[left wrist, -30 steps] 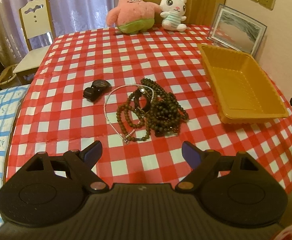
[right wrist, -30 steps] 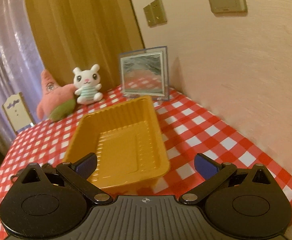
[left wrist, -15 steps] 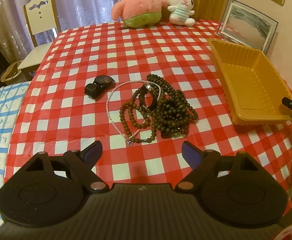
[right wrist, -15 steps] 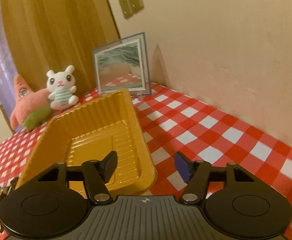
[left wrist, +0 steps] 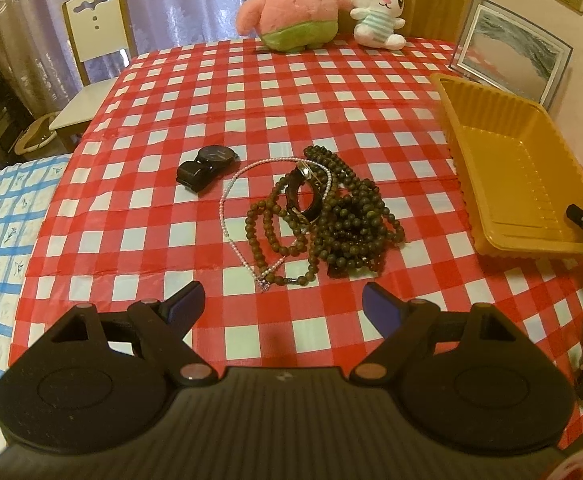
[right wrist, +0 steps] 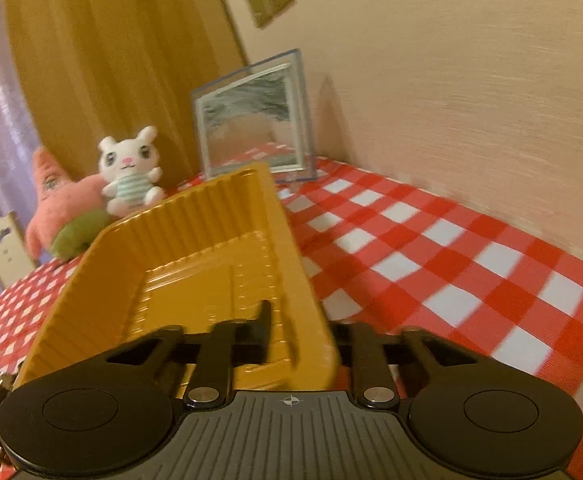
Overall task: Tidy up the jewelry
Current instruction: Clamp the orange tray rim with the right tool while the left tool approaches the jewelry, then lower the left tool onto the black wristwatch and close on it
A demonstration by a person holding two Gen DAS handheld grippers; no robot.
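So my right gripper (right wrist: 291,328) is clamped down on the near right wall of the yellow tray (right wrist: 195,240): one finger sits inside the tray, the other is outside the wall, and the plastic is pinched tight between them. The tray looks tipped in that wrist view, near corner up by the fingers, and it's empty.

My left gripper (left wrist: 283,300) has its fingers spread wide with nothing between them, hanging over the red and white checked tablecloth (left wrist: 291,92) and pointing down at the jewelry.

The jewelry sits in a pile mid-table, just ahead of the left fingers: dark wooden bead strands (left wrist: 351,220) all tangled up, a thin pearl necklace (left wrist: 227,196) looped around the left side of the tangle, and a watch with a dark strap (left wrist: 303,192) lying on top of the beads. A separate black watch (left wrist: 205,162) lies just left of the pile, not touching it.

From the left wrist view the tray is off to the right of the pile, clear of it. Behind it a framed picture (left wrist: 511,48) leans at the wall, and a pink starfish plush (left wrist: 291,4) and white bunny plush (left wrist: 377,8) sit at the far edge.
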